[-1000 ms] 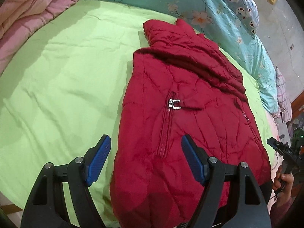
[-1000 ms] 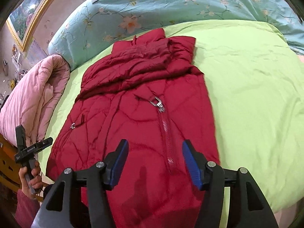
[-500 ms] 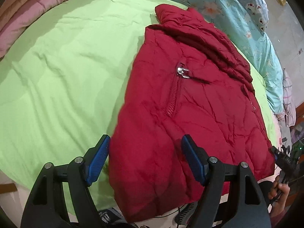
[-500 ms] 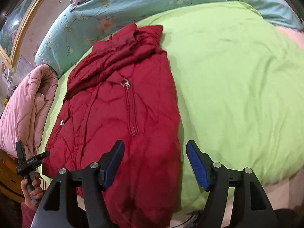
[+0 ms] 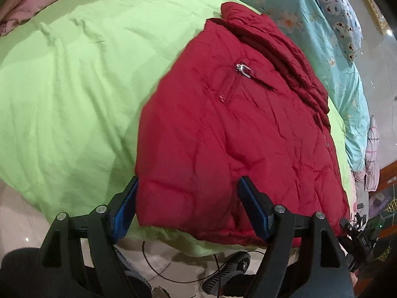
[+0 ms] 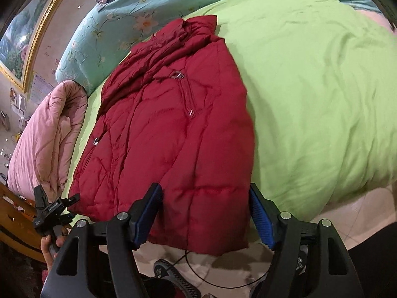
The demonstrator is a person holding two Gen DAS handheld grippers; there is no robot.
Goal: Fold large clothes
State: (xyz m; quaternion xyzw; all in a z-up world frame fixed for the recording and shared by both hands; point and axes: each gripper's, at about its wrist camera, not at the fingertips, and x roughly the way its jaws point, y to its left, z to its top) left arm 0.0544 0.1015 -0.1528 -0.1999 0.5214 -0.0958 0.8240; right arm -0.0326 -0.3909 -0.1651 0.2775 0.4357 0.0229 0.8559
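A dark red padded jacket [image 5: 223, 129] lies on a lime green bed cover [image 5: 74, 79], collar toward the pillows, hem hanging over the near bed edge. It also shows in the right wrist view [image 6: 178, 134]. My left gripper [image 5: 188, 211] is open, its blue pads either side of the hem's left corner, just short of it. My right gripper [image 6: 206, 216] is open, its pads straddling the hem's right corner. The right gripper shows at the far right of the left view [image 5: 359, 236]; the left gripper shows at the left of the right view [image 6: 54, 208].
A teal floral duvet [image 6: 119, 24] and patterned pillow [image 5: 342, 19] lie at the bed's head. A pink quilt [image 6: 44, 134] is bunched at one side. Below the bed edge lie pale floor, a black cable [image 5: 173, 273] and a dark shoe [image 5: 225, 270].
Both grippers have drawn back and down from above the jacket to its hem at the bed edge. The floor has come into view. Both stay open.
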